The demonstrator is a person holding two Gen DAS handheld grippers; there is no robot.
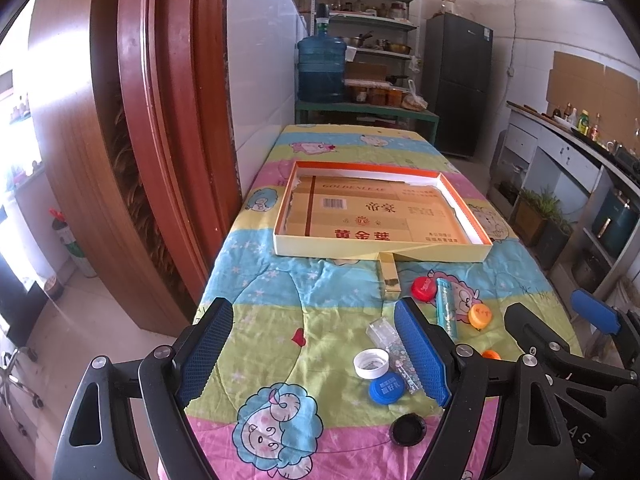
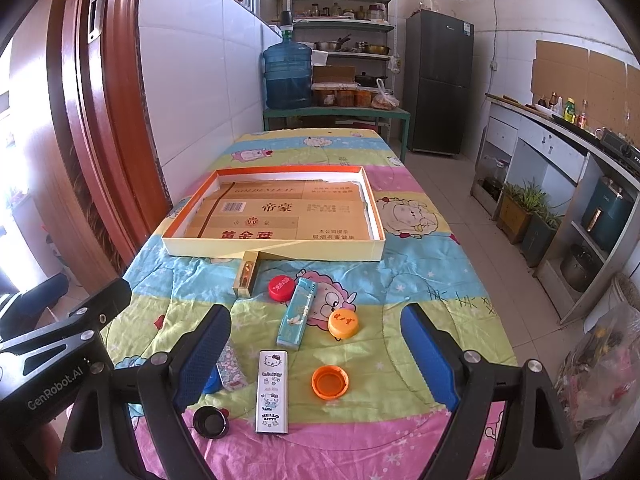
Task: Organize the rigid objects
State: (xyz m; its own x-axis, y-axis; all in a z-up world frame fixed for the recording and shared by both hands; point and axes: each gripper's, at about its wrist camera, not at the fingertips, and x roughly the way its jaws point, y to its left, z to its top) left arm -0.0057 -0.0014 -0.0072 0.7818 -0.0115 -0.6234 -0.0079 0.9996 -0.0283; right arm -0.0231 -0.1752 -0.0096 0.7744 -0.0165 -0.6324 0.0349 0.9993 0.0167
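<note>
Both jaws released over cartoon quilt (image 2: 420, 280) w/ tray (image 2: 276, 249), kitchen bkgd, fridge (image 2: 438, 80).

caps: 6 – red (image 2: 281, 287), two orange (image 2: 343, 323) (image 2: 329, 381), white (image 1: 371, 363), blue (image 1: 385, 391), black (image 2: 211, 421) | lighters: 4 – teal (image 2: 298, 316), Hello Kitty (image 2: 272, 392), gold (image 2: 245, 276), glittery (image 1: 394, 350) | tray: 1 (image 2: 276, 249)

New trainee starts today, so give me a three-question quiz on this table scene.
1. True or false: the tray already holds a bottle cap.
2. Which lies between the red cap and the orange cap with writing? A) teal lighter B) black cap C) Hello Kitty lighter
3. Fill in: the right gripper and the left gripper are both ____.

Key: 1 false; 2 A; 3 open.
</note>
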